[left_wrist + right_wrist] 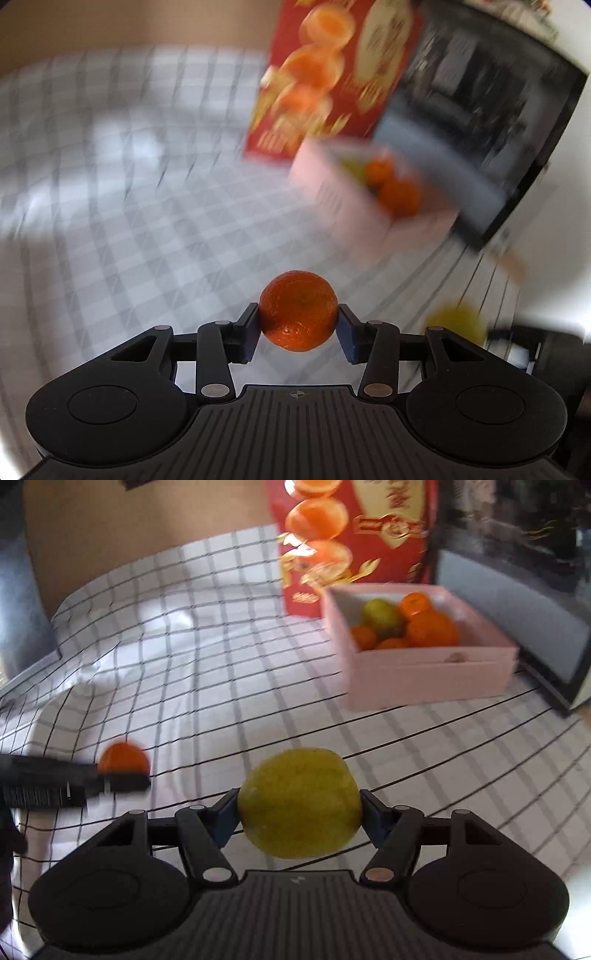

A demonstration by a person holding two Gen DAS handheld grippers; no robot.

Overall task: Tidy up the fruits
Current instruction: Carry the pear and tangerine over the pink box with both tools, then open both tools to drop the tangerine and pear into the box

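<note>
Nearest: left gripper [298,330], fingers pinching a mandarin [298,311] at its widest part, one pad on each side. The fruit hangs clear of the cloth, carried rather than resting, presumably on its way to the box.

Beside it: right gripper [299,812], fingers clamped on a green-yellow citrus [300,803], likewise gripped across the middle and lifted off the cloth. The wide hold looks chosen to keep a round fruit from rolling out.

Under both: checked tablecloth [207,657], white with dark lines, bare in front of the box.

Farther on: pink box [428,672], open-topped, the landmark. Inside it lie several oranges [432,627] and one green fruit [380,614], bunched toward its far side; room remains at its near side. Both held fruits are well short of the box, the mandarin to the left of the citrus.

Just behind the box: red carton [354,535] printed with oranges, standing upright, probably the fruit's packaging.

Right of the box: a dark appliance [517,609]; blur hides what it is.
</note>
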